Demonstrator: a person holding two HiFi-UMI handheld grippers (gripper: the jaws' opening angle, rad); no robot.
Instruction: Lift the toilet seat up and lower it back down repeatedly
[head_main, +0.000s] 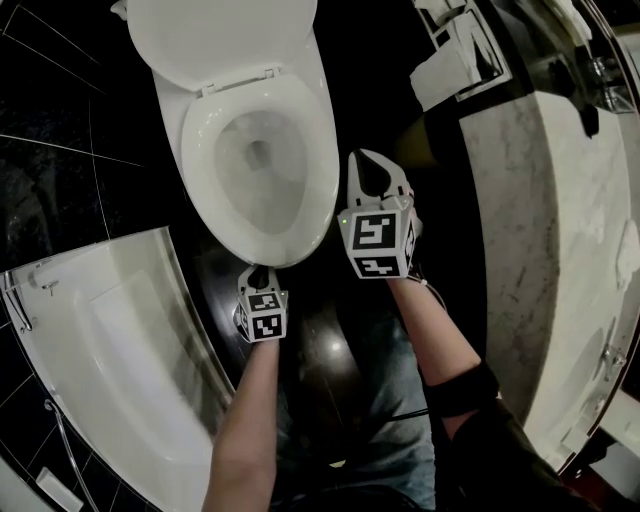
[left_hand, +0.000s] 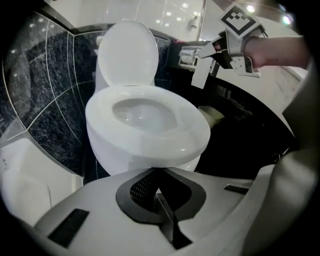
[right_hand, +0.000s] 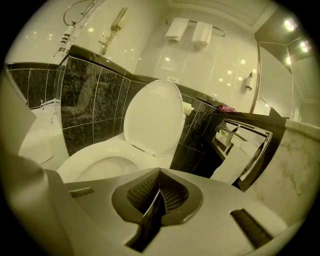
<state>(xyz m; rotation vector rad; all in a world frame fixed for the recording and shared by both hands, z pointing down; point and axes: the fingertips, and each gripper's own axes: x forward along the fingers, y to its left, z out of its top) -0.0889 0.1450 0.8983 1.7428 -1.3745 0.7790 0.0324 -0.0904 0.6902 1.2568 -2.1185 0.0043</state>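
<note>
Toilet seat (head_main: 196, 150) lies flat on the bowl, lid (head_main: 220, 35) raised behind it. Left gripper (head_main: 258, 272) has its jaws together, nothing held, with the tip just at the seat's front edge; contact unclear. Right gripper (head_main: 370, 160) is likewise closed and empty, beside the bowl's right rim, apart from it.

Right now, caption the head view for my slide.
Toilet with lid up; shut left gripper at its front edge, shut right gripper beside it.

Head view's top edge crops the lid (head_main: 215, 35).
</note>
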